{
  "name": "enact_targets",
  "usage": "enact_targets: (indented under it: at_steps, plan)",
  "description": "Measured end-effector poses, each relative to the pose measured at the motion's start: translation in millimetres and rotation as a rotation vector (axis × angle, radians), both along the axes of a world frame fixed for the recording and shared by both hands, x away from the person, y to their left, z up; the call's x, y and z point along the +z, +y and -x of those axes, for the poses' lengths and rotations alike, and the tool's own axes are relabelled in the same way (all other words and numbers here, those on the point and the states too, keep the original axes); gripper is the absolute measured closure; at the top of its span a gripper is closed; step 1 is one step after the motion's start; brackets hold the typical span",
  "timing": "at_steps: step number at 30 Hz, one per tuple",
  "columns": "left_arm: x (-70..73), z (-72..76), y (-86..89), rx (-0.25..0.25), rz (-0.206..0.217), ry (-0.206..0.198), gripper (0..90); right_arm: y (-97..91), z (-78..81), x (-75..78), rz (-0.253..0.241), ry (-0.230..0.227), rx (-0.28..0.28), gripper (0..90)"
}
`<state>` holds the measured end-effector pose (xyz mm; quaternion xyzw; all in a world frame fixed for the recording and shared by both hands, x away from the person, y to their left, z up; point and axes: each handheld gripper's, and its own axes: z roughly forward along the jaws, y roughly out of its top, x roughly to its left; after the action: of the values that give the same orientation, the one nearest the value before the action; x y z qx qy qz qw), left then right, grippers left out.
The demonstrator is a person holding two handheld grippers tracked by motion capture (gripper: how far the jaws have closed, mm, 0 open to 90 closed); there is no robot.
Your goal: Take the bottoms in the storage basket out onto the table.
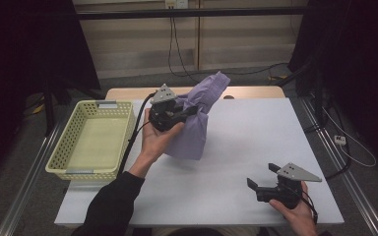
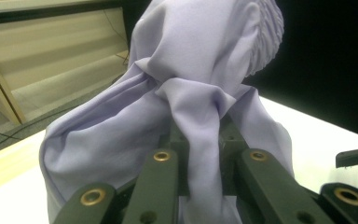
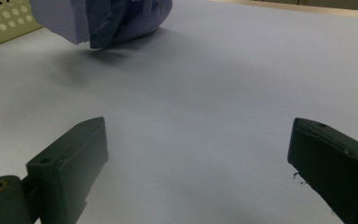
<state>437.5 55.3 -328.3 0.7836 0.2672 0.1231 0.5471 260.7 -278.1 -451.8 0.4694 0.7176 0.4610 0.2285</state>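
- The left hand-held gripper (image 1: pixel 189 112) is clenched on a fold of the lilac cloth (image 1: pixel 197 123) — it hangs above the tabletop (image 1: pixel 236 147), near its far edge.
- The right hand-held gripper (image 1: pixel 262 176) rests low at the near right, jaws released, nothing between them.
- A yellow basket (image 1: pixel 59 160) stands at the tabletop's left edge — just beside the cloth.
- The tabletop is white and matte.
- Behind it: pale wall panels, trailing cables (image 1: pixel 177 59), dark curtains (image 1: pixel 24 49) either side.
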Motion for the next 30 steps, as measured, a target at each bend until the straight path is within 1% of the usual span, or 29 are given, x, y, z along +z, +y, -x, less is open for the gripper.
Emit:
enact_targets:
  at_steps: [2,7,11,14,16,20,23,25,28,30]
  plan:
    - [-3.2,-0.5,-2.8,0.0,-0.012,0.002,81.7,0.3,0.3,0.2,0.0,-0.001,0.002,5.1]
    - [-9.9,-1.3,-7.7,-0.003,-0.025,0.006,81.8,-0.1,0.9,0.5,-0.001,-0.001,0.002,5.1]
    - [-18.6,-4.1,-12.7,-0.007,-0.041,0.024,81.7,0.1,1.2,0.7,0.0,-0.001,0.005,5.1]
    - [-21.2,-4.6,-14.4,-0.007,-0.049,0.031,81.8,0.0,1.1,0.7,0.0,-0.003,0.005,5.1]
    - [-23.5,-4.5,-15.6,0.0,-0.05,0.026,81.7,0.2,1.3,0.7,0.0,-0.002,0.005,5.1]
    - [-28.8,-5.3,-18.4,0.0,-0.069,0.037,81.7,0.2,1.3,0.7,0.0,0.0,0.004,5.1]
    - [-34.9,-6.7,-21.6,-0.003,-0.079,0.052,81.7,0.3,1.3,0.7,0.0,-0.001,0.004,5.1]
    - [-39.6,-8.0,-24.2,-0.002,-0.093,0.057,81.7,0.3,1.4,0.8,0.0,0.0,0.005,5.1]
    - [-41.6,-8.2,-25.2,0.0,-0.098,0.061,81.6,0.2,1.4,0.7,0.0,-0.001,0.004,5.1]
    - [-43.5,-9.1,-25.9,-0.001,-0.09,0.062,81.5,0.0,1.2,0.7,0.0,-0.001,0.005,5.1]
